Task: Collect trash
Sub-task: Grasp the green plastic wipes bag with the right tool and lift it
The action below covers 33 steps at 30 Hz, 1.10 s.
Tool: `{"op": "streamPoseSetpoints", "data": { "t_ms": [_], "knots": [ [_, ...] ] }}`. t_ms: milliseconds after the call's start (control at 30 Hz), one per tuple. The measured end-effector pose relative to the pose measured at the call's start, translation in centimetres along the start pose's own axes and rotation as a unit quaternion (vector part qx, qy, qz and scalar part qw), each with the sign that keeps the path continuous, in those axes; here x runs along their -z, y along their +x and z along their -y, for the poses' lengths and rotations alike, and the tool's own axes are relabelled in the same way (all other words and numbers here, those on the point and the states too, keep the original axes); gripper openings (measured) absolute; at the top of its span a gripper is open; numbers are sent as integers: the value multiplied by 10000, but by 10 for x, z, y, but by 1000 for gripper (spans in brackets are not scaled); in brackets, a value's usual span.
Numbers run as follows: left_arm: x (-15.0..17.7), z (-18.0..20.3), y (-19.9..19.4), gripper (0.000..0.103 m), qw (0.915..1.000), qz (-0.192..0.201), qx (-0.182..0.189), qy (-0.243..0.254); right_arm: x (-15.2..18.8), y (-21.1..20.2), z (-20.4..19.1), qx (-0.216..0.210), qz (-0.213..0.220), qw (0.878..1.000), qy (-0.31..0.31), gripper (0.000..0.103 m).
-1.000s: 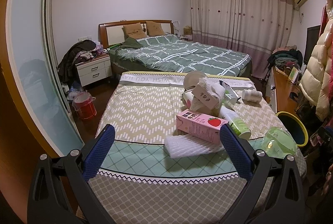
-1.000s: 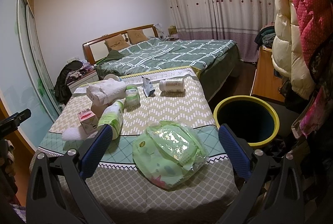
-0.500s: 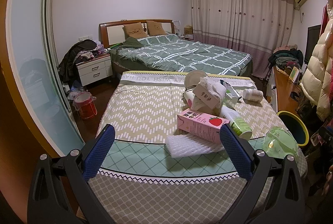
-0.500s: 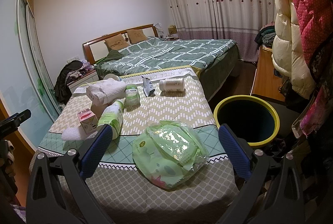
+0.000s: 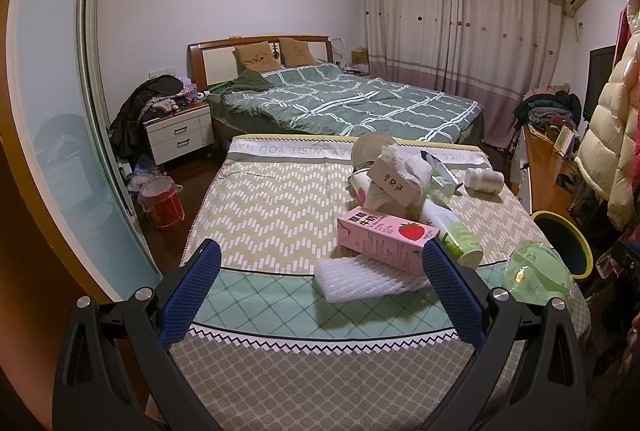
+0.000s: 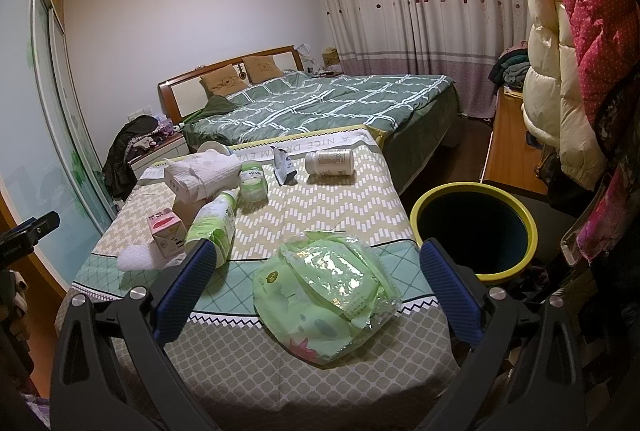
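Trash lies on a cloth-covered table (image 5: 276, 215). A pink strawberry milk carton (image 5: 384, 239) rests on a white foam net (image 5: 360, 277), just ahead of my open left gripper (image 5: 319, 249). Behind them are a green-and-white bottle (image 5: 450, 231), a box draped in crumpled tissue (image 5: 400, 175) and a white pill bottle (image 5: 484, 179). A crumpled green plastic wrapper (image 6: 324, 291) lies directly between the fingers of my open right gripper (image 6: 316, 247), which holds nothing. A dark bin with a yellow rim (image 6: 472, 186) stands off the table's right edge.
A small green jar (image 6: 252, 183) and a torn foil packet (image 6: 285, 167) sit mid-table. Beyond the table is a bed with a green checked cover (image 5: 352, 103). Padded coats (image 6: 560, 71) hang at the right, and a glass sliding door (image 5: 52, 135) is at the left.
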<state>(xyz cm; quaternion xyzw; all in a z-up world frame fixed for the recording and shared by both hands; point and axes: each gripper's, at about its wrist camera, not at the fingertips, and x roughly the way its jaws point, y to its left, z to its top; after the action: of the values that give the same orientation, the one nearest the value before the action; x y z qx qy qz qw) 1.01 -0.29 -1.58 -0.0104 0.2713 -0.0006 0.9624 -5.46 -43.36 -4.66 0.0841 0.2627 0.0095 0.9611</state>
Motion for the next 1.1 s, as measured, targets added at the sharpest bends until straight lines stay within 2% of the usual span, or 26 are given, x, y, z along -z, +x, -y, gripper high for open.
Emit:
{"op": "streamPoseSetpoints", "data": {
  "t_ms": [333,533,667,900,967,1033,1067,1100],
  "knots": [
    [-1,5,8,99,9999,-91,67,9,12,33,8,102,-300,9995,20,97],
    [0,10,18,99,9997,-207,108,62,29,76,13,123,-773,9969,14,97],
    [1,14,26,99,9994,-291,159,95,40,102,16,286,-1059,9940,-19,97],
    [2,17,38,99,9988,-421,204,110,51,126,22,590,-1301,9897,-56,97],
    [2,18,41,99,9987,-439,218,118,52,127,24,556,-1360,9891,13,92],
    [2,20,43,99,9986,-461,234,139,52,128,24,680,-1338,9887,-38,71],
    [2,21,44,99,9985,-472,247,148,51,127,26,722,-1325,9885,-38,67],
    [3,23,45,99,9984,-482,258,160,50,126,28,729,-1321,9885,-20,55]
  ]
}}
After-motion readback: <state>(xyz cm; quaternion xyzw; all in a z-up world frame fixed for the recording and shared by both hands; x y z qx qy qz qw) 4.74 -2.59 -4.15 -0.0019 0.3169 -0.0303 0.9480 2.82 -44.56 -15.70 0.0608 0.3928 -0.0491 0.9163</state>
